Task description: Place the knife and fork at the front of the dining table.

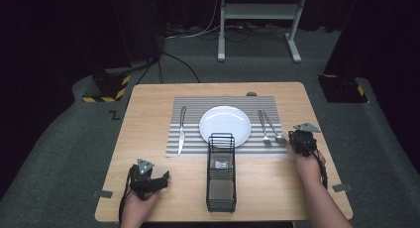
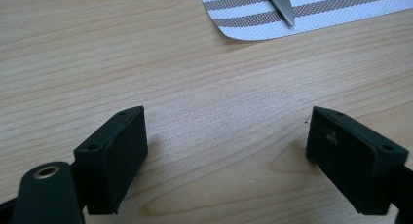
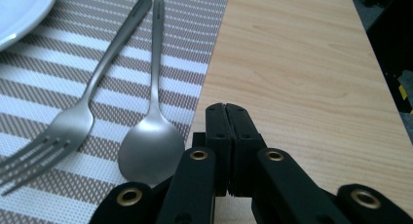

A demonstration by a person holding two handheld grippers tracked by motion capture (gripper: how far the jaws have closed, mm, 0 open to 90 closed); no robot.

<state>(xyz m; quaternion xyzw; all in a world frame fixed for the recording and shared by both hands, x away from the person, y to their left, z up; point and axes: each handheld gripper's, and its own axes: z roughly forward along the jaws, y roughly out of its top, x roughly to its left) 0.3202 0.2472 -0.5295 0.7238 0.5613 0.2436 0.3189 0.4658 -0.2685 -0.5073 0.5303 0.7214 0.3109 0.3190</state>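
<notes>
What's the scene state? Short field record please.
surface: wooden table with striped placemat
plate: white plate, centre of placemat, nothing on it
knife: knife left of plate
fork: fork right of plate
spoon: spoon beside fork, bowl toward person
rack: black wire rack in front of plate
left gripper: left gripper open, over bare wood
right gripper: right gripper shut, holding nothing, beside spoon bowl

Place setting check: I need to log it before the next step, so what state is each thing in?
Plate: empty, on placemat.
Knife: flat, left of plate.
Fork, spoon: flat, right of plate.
Wire rack: upright.
Left gripper: open, empty.
Right gripper: shut, empty.
</notes>
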